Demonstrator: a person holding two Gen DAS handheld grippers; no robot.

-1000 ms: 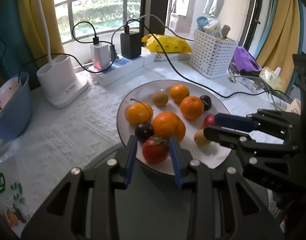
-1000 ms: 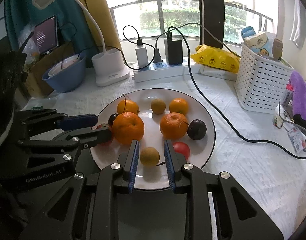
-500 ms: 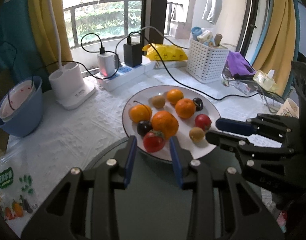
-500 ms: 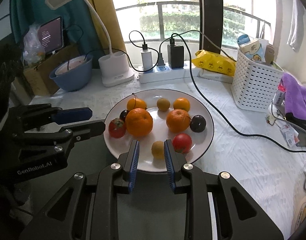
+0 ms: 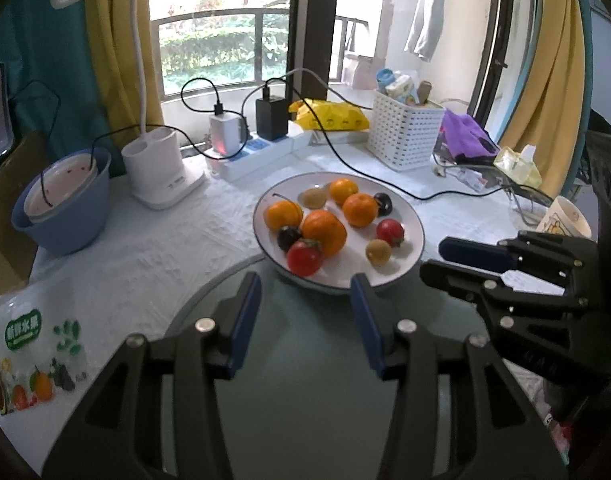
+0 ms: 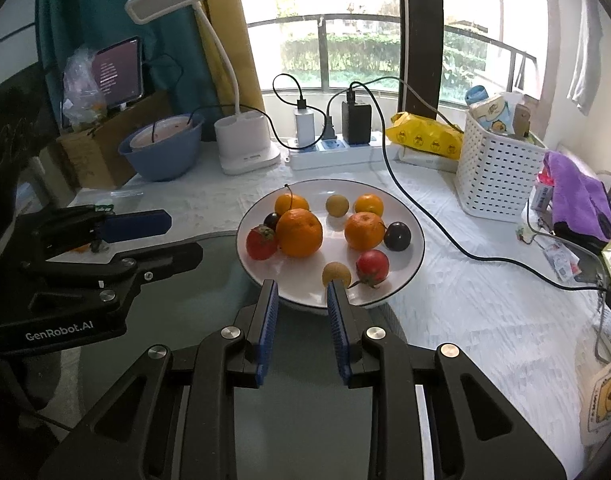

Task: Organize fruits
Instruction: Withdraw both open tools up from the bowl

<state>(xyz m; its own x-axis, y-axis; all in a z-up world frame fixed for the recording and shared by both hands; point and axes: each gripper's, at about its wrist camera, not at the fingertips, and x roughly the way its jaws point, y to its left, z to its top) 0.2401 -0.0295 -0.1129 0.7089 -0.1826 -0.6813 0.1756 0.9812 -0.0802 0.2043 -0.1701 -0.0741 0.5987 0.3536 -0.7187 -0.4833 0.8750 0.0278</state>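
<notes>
A white plate (image 5: 413, 224) sits a little right of centre in the left wrist view and at mid-frame in the right wrist view, on a white textured cloth (image 5: 153, 256). On it lie four oranges, the largest orange (image 5: 323, 232) near the plate's middle, two red tomatoes, the left tomato (image 5: 304, 257) at the near rim, two dark plums, and two small tan fruits, one tan fruit (image 6: 336, 274) near the front edge.

The left gripper (image 5: 306, 286) fills the bottom of its own view with its blue-padded jaws opening; nothing is between them, and the plate's near rim shows just beyond the tips. The right gripper (image 6: 302, 289) has its jaws at their narrowest, a gap still visible between the pads, with nothing gripped; one tip overlaps the tan fruit in the picture, but contact cannot be told.

Each camera catches the other tool from the side, at the right edge of the left view and the left edge of the right view.

Only the left view shows a printed fruit bag (image 5: 25, 344) at lower left. Only the right view shows a lit tablet screen (image 6: 116, 72) at upper left. Both show a blue bowl (image 5: 65, 220), a white desk lamp (image 6: 241, 136), a power strip (image 6: 333, 152), a yellow packet (image 5: 333, 118), a white basket (image 6: 497, 176) and a purple cloth (image 6: 577, 192).
</notes>
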